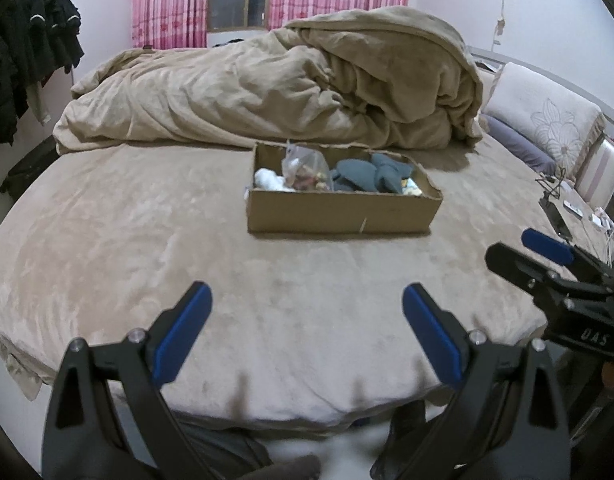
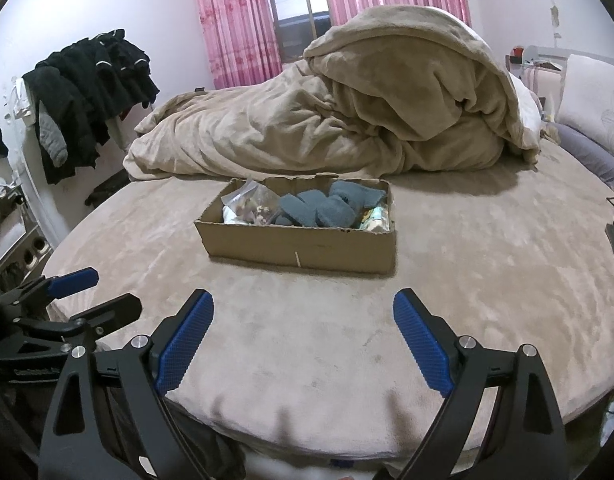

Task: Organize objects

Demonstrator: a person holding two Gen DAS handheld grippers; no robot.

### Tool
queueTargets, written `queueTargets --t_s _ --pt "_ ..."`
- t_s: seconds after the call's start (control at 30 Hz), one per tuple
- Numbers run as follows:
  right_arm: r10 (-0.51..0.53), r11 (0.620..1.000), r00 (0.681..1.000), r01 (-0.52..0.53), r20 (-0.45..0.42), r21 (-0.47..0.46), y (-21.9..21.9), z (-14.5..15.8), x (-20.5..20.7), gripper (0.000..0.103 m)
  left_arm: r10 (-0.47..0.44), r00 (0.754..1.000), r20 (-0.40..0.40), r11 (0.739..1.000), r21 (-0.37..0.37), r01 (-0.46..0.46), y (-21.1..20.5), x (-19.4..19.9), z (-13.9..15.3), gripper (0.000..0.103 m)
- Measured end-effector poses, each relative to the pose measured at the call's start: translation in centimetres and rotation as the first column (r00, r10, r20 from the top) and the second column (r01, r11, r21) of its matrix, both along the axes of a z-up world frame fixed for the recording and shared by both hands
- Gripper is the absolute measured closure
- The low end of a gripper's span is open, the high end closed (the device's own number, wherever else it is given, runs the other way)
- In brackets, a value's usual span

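The round bed (image 1: 155, 248) before me wears a tan plush cover. An open cardboard box (image 1: 339, 210) sits on it near the middle, a bunched tan blanket (image 1: 275, 92) heaped just behind, pillows (image 1: 543, 120) at my right.

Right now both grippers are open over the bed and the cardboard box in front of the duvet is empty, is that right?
Not quite. The cardboard box is not empty: the right wrist view shows blue-grey cloth pieces and a clear bag inside. The left gripper and right gripper are open.
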State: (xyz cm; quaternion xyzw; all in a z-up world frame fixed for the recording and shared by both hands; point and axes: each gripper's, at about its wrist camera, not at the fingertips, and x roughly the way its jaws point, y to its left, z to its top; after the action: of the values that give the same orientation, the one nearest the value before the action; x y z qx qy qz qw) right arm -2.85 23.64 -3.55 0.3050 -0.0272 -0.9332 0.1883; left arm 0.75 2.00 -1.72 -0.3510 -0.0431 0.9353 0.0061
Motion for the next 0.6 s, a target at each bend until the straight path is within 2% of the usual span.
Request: queueTargets --t_s 0.6 --pt "-0.008 1.0 1.0 0.008 0.02 -0.003 0.4 -1.2 -0.6 0.01 0.003 1.0 0.015 1.0 0.001 -0.003 0.1 -1.1 -0.9 0.006"
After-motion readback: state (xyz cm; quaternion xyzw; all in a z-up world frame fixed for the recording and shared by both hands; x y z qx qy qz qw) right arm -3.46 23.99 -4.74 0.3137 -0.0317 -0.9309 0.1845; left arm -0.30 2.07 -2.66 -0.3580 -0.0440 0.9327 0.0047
